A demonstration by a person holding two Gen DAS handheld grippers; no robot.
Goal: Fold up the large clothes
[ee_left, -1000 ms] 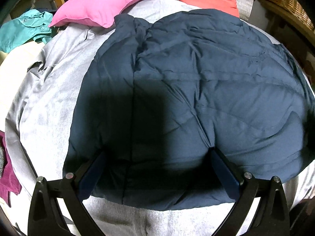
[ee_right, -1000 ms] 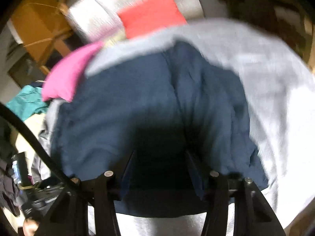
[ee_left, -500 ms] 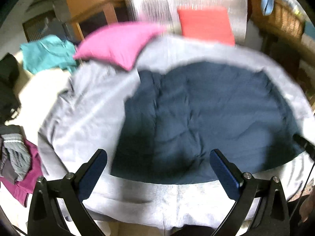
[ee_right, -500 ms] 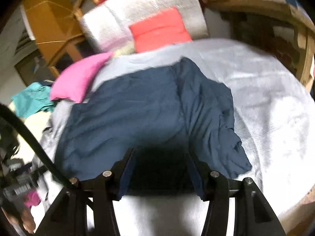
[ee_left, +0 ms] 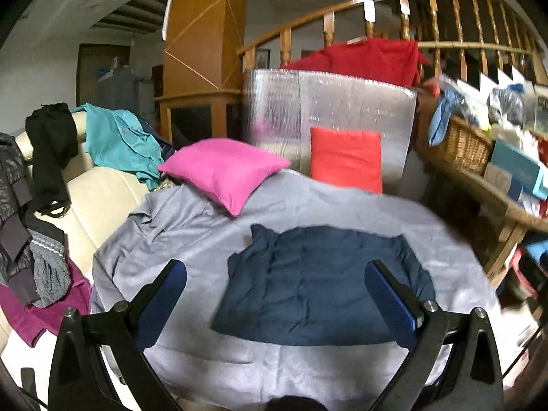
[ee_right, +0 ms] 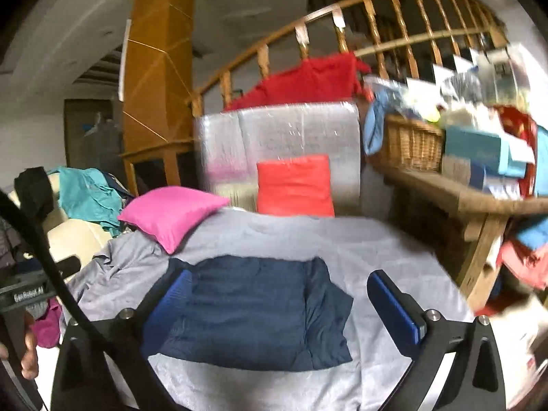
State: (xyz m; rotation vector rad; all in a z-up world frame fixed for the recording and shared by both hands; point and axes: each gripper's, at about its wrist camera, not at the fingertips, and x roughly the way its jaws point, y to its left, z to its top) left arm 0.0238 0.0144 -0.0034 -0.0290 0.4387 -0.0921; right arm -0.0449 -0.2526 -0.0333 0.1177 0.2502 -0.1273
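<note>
A dark navy padded garment point(ee_left: 318, 284) lies folded into a rough rectangle on the grey sheet point(ee_left: 191, 226) of a bed. It also shows in the right wrist view point(ee_right: 253, 311). My left gripper point(ee_left: 275, 294) is open and empty, held above and back from the garment. My right gripper point(ee_right: 277, 304) is open and empty too, raised well clear of the garment. The grey sheet point(ee_right: 376, 250) spreads around the garment on all sides.
A pink pillow point(ee_left: 222, 171) and a red pillow point(ee_left: 346, 159) sit at the bed's far end against a silver panel point(ee_left: 328, 109). Clothes pile on a cream chair point(ee_left: 102, 191) at left. A wooden shelf with a wicker basket point(ee_left: 459, 144) stands at right.
Both grippers have lifted up and pulled back from the navy garment, so it now looks smaller and the room behind shows. The right gripper's fingers have spread wider.
</note>
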